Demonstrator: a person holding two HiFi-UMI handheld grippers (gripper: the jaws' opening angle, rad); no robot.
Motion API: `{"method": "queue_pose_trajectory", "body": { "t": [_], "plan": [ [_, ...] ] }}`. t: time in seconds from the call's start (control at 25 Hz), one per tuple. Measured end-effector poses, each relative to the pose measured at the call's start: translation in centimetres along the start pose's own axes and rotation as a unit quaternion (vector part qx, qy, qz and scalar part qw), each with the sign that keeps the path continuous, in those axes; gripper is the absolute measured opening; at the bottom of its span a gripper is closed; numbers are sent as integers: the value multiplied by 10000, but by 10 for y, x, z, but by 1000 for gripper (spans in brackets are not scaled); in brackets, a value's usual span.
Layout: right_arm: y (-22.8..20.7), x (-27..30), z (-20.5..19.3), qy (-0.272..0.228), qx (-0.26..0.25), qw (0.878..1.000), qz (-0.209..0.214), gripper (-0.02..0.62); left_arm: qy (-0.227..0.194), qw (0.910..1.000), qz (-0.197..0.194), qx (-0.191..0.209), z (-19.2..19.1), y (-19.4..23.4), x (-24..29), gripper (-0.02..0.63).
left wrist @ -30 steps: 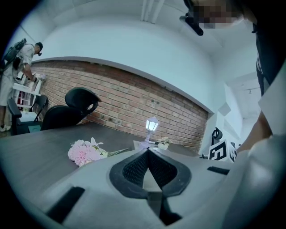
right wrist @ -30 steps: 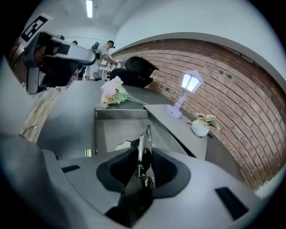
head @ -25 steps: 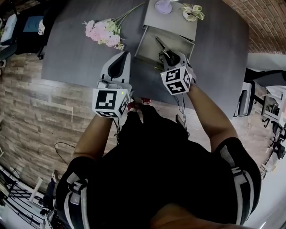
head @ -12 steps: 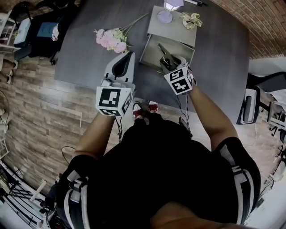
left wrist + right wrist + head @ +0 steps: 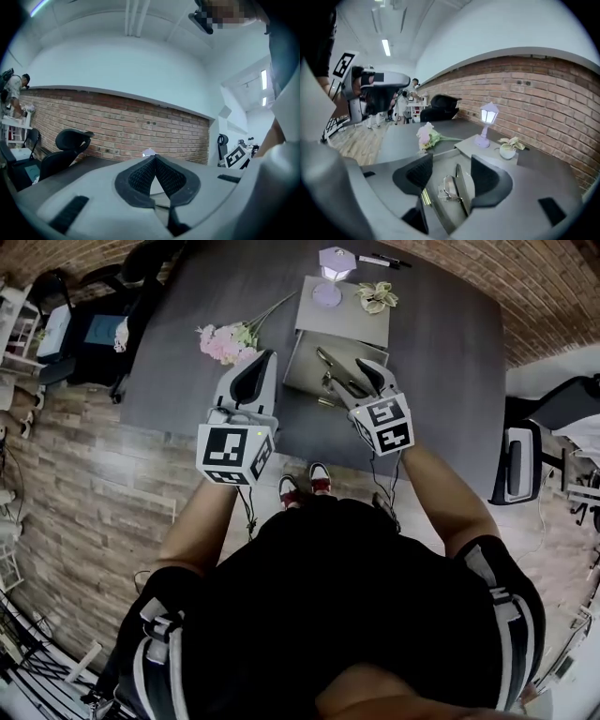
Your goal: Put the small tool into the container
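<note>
The small metal tool (image 5: 334,369) lies inside the open drawer (image 5: 302,371) of a grey cabinet on the dark table. In the right gripper view the tool (image 5: 455,186) shows below and between the jaws, apart from both pads. My right gripper (image 5: 355,381) (image 5: 450,172) hovers above the drawer, tilted down. Its jaws have just been opening, they stand wide, and they grip nothing. My left gripper (image 5: 260,360) (image 5: 154,160) hangs to the left of the drawer, pointing level, with its pads pressed together and nothing between them.
On the cabinet top (image 5: 352,320) stand a small lilac lamp (image 5: 334,262) and a potted plant (image 5: 374,296). Pink flowers (image 5: 228,339) lie on the table left of the cabinet. Office chairs (image 5: 92,326) (image 5: 521,463) flank the table, and a brick wall runs behind it.
Both grippers have risen. The right gripper's jaws have opened and let go of the tool, which now rests in the drawer.
</note>
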State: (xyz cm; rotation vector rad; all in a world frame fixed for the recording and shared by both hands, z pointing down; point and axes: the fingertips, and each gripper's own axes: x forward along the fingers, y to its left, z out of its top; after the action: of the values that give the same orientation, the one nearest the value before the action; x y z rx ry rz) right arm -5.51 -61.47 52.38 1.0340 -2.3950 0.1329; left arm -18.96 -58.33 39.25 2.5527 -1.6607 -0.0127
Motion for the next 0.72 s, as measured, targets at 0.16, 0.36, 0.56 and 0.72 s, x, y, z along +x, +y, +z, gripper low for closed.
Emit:
{"method": "queue_pose_trajectory", "body": {
  "t": [0.16,0.36,0.56,0.72],
  "plan": [
    [-16,-40,37,-802,384,9957,-255,176,-178,9997,-70,116,20,-12,-4,9],
    [-31,-89,77,-1639,564,9827,-651,33,-342,9990,-110,254,42,-25,-13,9],
    [-36,-129,107,-2204,588,9700,-843,-2,-579,9971,-189,447,69,-42,-20,8],
    [-41,-157,125,-2579,604,9597,-943,-2,-730,9953,-286,576,86,-56,-23,9]
  ]
}}
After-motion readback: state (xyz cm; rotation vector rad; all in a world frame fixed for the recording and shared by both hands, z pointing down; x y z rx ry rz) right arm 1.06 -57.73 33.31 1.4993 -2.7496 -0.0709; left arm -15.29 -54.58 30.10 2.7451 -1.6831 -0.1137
